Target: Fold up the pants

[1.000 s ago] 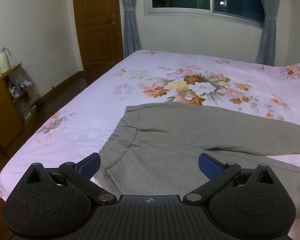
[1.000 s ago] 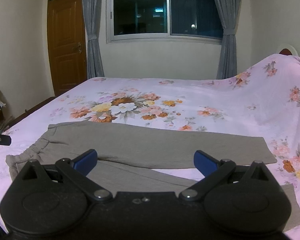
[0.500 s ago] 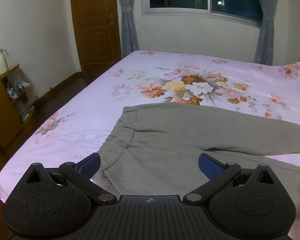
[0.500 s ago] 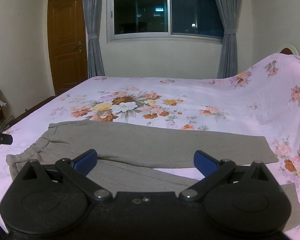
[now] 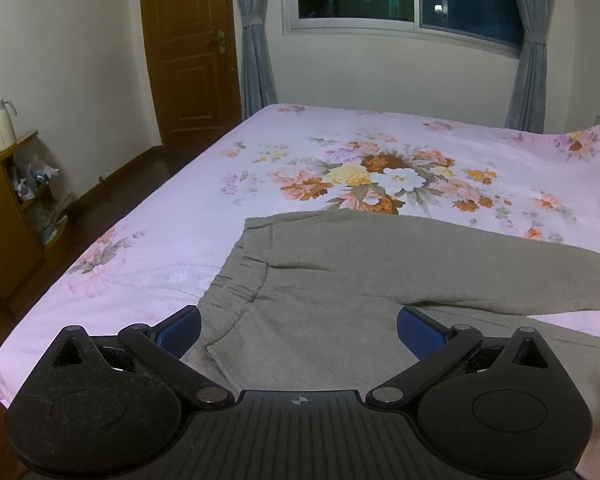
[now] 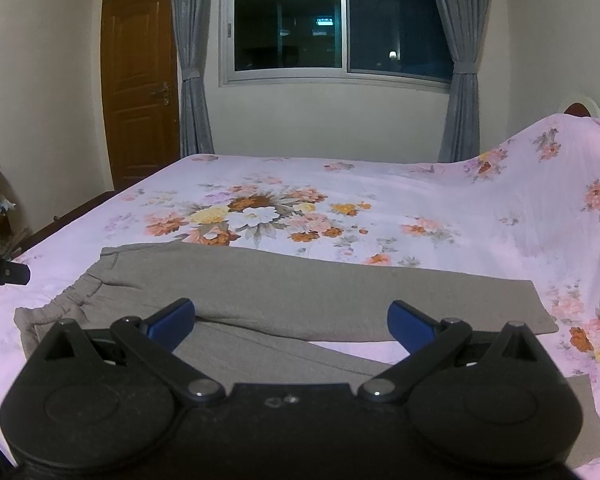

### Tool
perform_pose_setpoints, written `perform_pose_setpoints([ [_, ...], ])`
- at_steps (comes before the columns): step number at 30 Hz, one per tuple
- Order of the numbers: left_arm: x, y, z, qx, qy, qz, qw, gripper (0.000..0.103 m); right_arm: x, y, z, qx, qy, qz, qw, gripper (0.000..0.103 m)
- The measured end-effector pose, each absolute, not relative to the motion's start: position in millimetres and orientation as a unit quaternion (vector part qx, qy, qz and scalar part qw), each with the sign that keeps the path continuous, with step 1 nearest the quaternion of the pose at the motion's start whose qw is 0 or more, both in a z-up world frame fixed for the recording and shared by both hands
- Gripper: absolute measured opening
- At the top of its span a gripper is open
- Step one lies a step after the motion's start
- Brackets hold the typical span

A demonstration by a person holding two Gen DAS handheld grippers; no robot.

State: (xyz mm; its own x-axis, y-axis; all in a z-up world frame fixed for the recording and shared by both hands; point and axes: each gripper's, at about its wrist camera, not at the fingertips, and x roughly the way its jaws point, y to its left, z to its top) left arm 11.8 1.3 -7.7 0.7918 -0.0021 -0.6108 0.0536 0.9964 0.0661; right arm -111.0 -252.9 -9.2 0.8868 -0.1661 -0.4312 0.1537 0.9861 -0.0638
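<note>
Grey sweatpants (image 5: 340,280) lie flat on the floral bed, waistband (image 5: 236,280) to the left, two legs running right and spread apart. My left gripper (image 5: 298,330) is open and empty, hovering over the waist end. My right gripper (image 6: 290,320) is open and empty above the legs (image 6: 340,292); the far leg's cuff (image 6: 540,308) lies at right. The near leg is partly hidden behind the gripper bodies. The left gripper's tip shows at the left edge of the right wrist view (image 6: 4,274).
The pink floral bedspread (image 5: 380,168) covers the bed and rises over pillows at right (image 6: 560,184). A wooden shelf with a white jug (image 5: 2,126) stands left of the bed. A wooden door (image 5: 188,48) and curtained window (image 6: 336,24) are behind.
Both grippers have drifted slightly; the views shifted a little, with the pants sitting a touch lower in the left view. Both stay open and empty.
</note>
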Motion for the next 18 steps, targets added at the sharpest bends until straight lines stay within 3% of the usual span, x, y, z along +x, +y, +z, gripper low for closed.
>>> perform_pose_setpoints([
  [18,28,5,-12,0.037,0.327,-0.013,0.944,0.103,-100,-249,-8,-0.019,0.233,-0.072,0.970,0.103],
])
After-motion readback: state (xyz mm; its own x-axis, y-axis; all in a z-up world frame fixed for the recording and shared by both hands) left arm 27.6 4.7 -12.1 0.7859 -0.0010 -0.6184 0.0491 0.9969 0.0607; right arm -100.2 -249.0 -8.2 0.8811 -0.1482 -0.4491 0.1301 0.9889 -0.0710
